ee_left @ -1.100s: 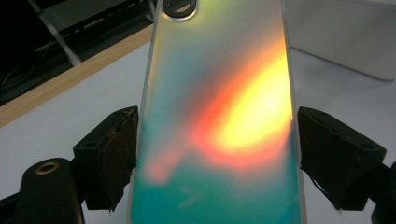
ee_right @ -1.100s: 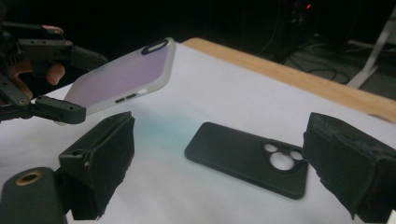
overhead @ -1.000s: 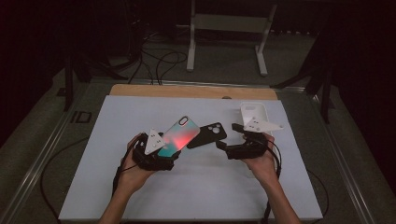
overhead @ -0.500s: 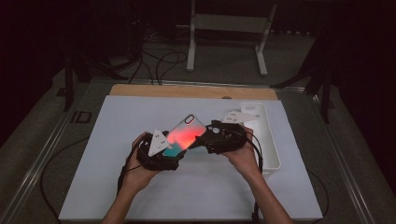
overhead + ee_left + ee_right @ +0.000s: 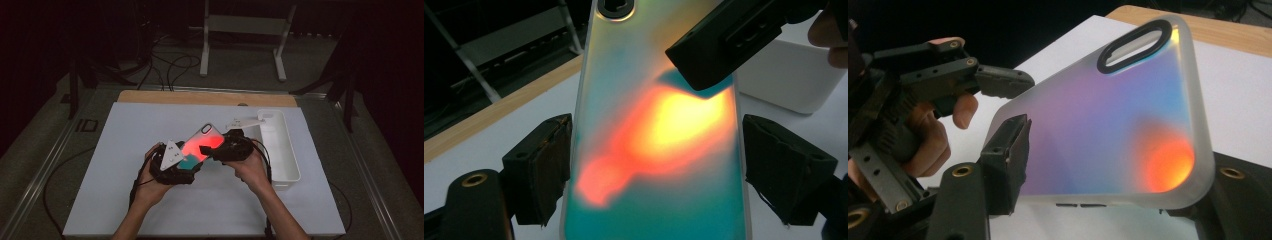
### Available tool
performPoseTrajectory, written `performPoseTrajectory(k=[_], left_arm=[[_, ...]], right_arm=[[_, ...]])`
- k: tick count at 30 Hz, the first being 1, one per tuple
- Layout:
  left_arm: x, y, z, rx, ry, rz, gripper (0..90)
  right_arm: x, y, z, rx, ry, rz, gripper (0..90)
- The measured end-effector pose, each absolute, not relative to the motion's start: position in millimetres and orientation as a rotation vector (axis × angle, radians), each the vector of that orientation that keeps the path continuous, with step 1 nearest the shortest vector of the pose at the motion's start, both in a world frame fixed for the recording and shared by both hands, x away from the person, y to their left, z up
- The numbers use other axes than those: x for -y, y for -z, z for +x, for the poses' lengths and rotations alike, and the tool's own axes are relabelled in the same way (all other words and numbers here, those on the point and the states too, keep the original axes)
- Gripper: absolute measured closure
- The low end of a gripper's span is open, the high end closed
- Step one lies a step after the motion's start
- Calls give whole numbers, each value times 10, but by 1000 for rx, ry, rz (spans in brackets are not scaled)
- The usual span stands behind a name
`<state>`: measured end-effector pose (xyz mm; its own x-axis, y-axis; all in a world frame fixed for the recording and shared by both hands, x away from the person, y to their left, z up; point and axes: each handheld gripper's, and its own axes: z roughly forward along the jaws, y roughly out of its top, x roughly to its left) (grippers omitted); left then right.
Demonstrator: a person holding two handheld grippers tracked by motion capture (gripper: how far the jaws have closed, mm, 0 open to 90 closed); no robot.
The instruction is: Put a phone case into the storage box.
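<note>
A wide white surface (image 5: 150,200) with a wooden strip along its far edge fills the middle of the high view, on a dark floor strewn with cables. On its right side stands a long white plastic bin (image 5: 282,150), open at the top.

Above the middle of the surface, clear of it, a person holds up a translucent phone case glowing orange, red and teal, with a black-ringed camera opening at its far end (image 5: 200,145). It is tilted, camera end raised and pointing away from the person.

The left tool (image 5: 176,167) grips the lower end of the case. In the left gripper view its two black jaws sit against the case's long edges (image 5: 654,150), one on each side, holding it across its width.

The right tool (image 5: 212,150) meets the case from the right, nearer its middle. In the right gripper view the case (image 5: 1108,120) lies between the jaws; one pad stands close to its edge, the other is hidden behind the case, so whether it has closed on the case cannot be told.

This looks like a handover between the two tools. To do it well, the right jaws should close squarely on the case's rigid edges, away from the camera opening, and the left grip should loosen only once the right one is firm, as the smooth, flexible shell could slip or twist.
</note>
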<state>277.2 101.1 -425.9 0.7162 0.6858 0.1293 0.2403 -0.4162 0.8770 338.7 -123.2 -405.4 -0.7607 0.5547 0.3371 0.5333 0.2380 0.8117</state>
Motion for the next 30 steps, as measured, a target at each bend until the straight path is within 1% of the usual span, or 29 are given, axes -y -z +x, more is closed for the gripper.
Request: performPoseTrajectory(k=[1,2,3,4,5,7,10,11,13,17,19,20,23,26,30], left_arm=[[-1014,4261,2772,-711,-597,1986,171],[-1019,4262,2771,-710,-598,1989,171],[-1015,4266,2769,-714,-599,1984,171],[-1013,4268,2772,-715,-601,1983,171],[-1008,4271,2776,-722,-600,1982,171],[-1000,4278,2782,-725,-599,1980,172],[-983,4276,2765,-725,-615,1970,172],[-980,4274,2760,-723,-625,1974,173],[-981,4278,2758,-727,-625,1973,173],[-982,4288,2764,-726,-620,1984,173],[-980,4287,2763,-724,-621,1987,174],[-978,4288,2762,-723,-622,1986,174],[-968,4290,2760,-721,-631,1998,174],[-958,4301,2761,-724,-635,1999,173],[-949,4327,2779,-744,-625,2000,158]], right_arm=[[1241,4055,3396,-2451,-1613,1094,457],[1241,4055,3396,-2451,-1613,1094,457],[1258,4058,3417,-2449,-1651,1125,495],[1258,4058,3417,-2449,-1651,1125,495],[1265,4060,3425,-2451,-1661,1124,514],[1258,4060,3425,-2461,-1691,1128,570],[1221,4068,3423,-2480,-1702,1122,591],[1214,4081,3435,-2488,-1734,1123,626],[1210,4083,3438,-2489,-1747,1125,643],[1186,4067,3422,-2488,-1783,1108,748],[1178,4058,3415,-2487,-1786,1101,766],[1171,4049,3406,-2486,-1805,1089,806],[1173,4050,3407,-2489,-1817,1088,823],[1168,4053,3401,-2498,-1840,1079,859],[1145,4039,3376,-2485,-1834,1083,868]])
